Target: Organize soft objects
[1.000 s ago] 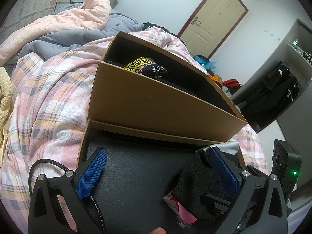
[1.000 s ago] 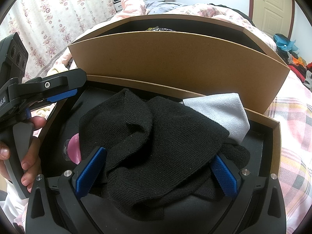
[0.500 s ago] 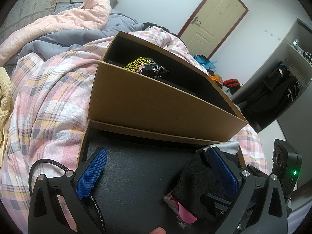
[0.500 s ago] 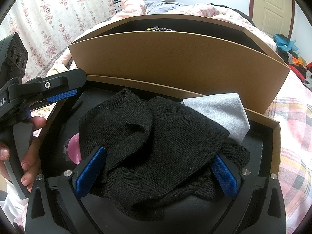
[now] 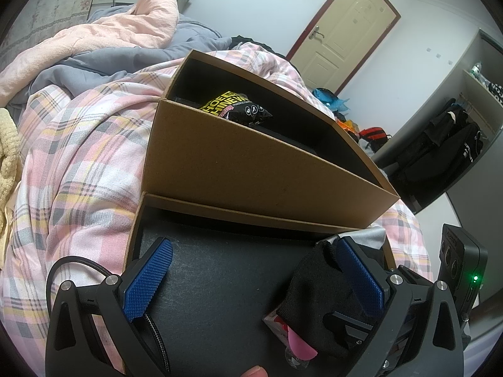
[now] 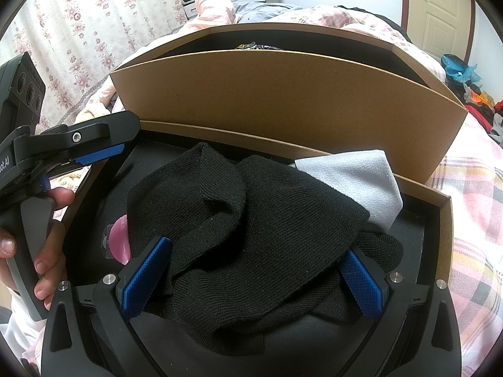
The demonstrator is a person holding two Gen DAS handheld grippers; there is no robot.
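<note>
Matt ribbed-knit black socks [image 6: 251,235], smooth grey cloth [image 6: 361,179], matt cardboard box [image 6: 283,94]

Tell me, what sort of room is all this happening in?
Most likely a bedroom in a home. The cardboard boxes sit on a bed with a pink plaid cover and a heaped pink quilt; flowered curtains hang nearby, and dark clothes hang in an open wardrobe by the door.

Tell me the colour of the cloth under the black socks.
Light grey cloth; clearest in the right wrist view.
</note>
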